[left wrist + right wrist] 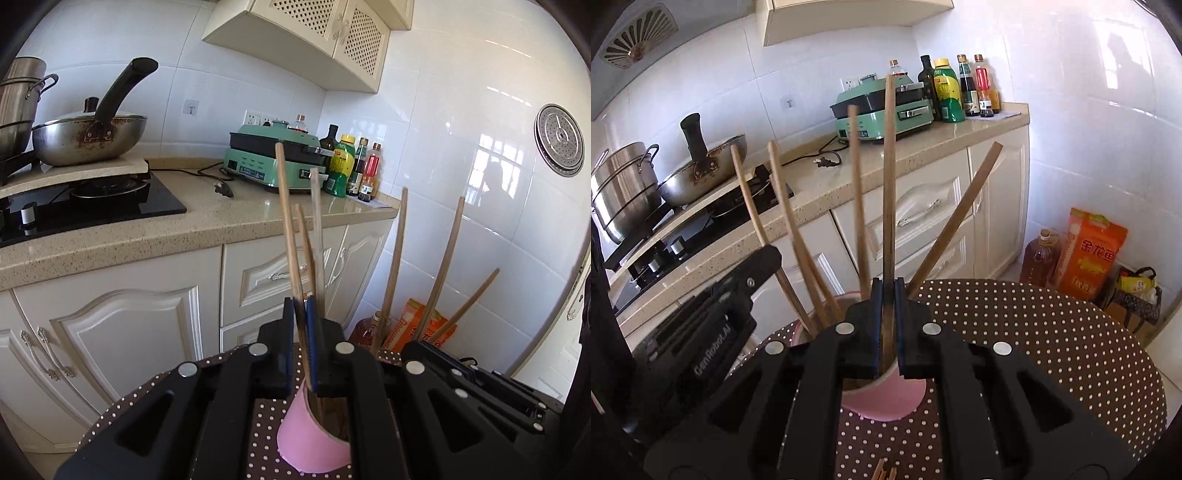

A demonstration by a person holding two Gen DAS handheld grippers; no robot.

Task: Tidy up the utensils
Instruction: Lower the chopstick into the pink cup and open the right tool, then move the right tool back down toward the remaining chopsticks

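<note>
A pink cup (314,446) (886,400) stands on a round table with a brown polka-dot cloth (1034,350). Several wooden chopsticks (783,206) stand fanned out in it. My left gripper (300,306) is directly over the cup, shut on one upright chopstick (304,258) whose lower end reaches into the cup. My right gripper (887,286) hangs over the same cup, shut on a tall dark-tipped chopstick (888,177) that also dips into the cup. The two tools sit side by side, close together.
More loose chopsticks (884,472) lie at the table's near edge. Behind the table runs a counter (207,229) with a stove, a wok (88,140), a steel pot (624,184), a green electric grill (273,158) and bottles (947,88). An oil bottle and an orange rice bag (1089,254) stand on the floor.
</note>
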